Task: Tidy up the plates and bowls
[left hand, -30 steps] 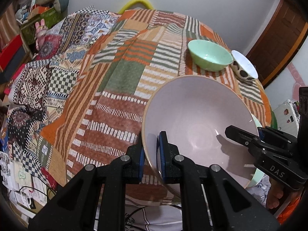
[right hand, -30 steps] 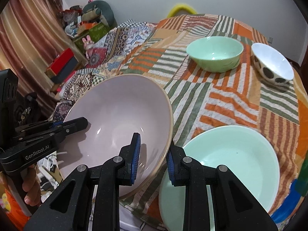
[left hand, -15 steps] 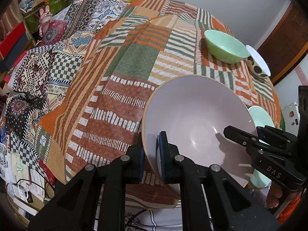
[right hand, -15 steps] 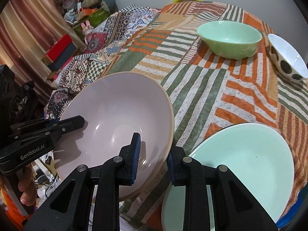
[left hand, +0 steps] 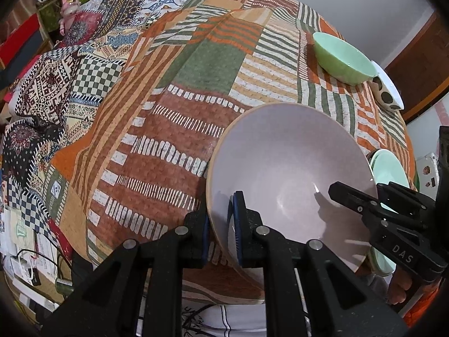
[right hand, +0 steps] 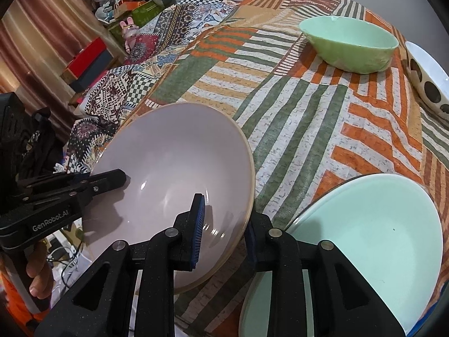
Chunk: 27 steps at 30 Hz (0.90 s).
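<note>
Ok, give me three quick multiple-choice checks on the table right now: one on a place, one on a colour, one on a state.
1. Where does the spotted bowl stand?
A. Inside the pale pink bowl
B. Beside the green bowl at the far side of the table
C. On the plate

2. What colour is the plate?
A. Yellow
B. Black
C. Mint green

3. What is the state of the left tool?
A. Shut on the pale pink bowl's rim
B. Open above bare cloth
C. Shut on a spoon

Answers: 1 B, the two bowls stand side by side at the far edge. 2 C, the right wrist view shows it mint green. 3 A, one pad sits inside the rim and one outside, pinching it.
</note>
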Available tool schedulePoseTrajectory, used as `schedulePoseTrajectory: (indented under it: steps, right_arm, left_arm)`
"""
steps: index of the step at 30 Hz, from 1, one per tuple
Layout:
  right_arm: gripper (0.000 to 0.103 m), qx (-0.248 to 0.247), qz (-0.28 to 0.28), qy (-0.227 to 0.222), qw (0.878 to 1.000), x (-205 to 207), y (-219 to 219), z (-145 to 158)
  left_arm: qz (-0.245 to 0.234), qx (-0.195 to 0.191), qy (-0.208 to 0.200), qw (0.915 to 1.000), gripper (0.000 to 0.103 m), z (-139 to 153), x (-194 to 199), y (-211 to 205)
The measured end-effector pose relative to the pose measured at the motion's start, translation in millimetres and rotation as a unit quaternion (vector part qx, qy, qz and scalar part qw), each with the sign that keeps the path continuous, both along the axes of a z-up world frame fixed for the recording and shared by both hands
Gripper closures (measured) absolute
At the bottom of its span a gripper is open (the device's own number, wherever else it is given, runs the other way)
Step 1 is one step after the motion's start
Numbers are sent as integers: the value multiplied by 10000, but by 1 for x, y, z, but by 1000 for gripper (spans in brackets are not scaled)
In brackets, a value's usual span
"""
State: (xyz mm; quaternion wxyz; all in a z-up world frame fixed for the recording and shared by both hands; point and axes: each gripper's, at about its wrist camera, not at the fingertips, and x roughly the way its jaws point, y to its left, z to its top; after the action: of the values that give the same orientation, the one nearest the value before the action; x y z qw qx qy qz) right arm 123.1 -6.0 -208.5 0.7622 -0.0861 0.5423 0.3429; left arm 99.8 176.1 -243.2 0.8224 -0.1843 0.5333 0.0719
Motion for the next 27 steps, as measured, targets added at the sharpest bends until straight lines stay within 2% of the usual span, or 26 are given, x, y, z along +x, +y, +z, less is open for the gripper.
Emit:
schedulePoseTrajectory:
  steps: [6,8,11,13,16,19,22,27]
  right_arm:
    - [77,53,27,8,10000,0,-2,1]
    - [77,111,22,-31,9999,0,-6,5]
    - [76,240,-4,-162,9996,-1,-12,17]
    - [75,315,-43,-301,9990,-1,-19,28]
    - [69,442,-141,-494,9977,1,-30,42]
    - [59,579,-306,-691,9955,4,-43,56]
    - [58,657,-501,-849,9930,9,-57,66]
    - [54,776,-922,-1031,9873,24,-86,79]
  left_arm:
    - [7,40,74,10000,89,1,-1,-1]
    - [42,150,18,9999,85,7,-3,-1]
    - [129,292,-161,9994,75,23,-5,1]
    - [184,347,-289,9988,64,34,-6,2]
    - [206,417,-539,9975,60,53,-3,0]
    - [133,456,-773,9959,56,70,2,-6]
    - [40,465,-1027,9936,52,87,11,-16]
    - [-209,438,-1342,9898,51,108,35,-38]
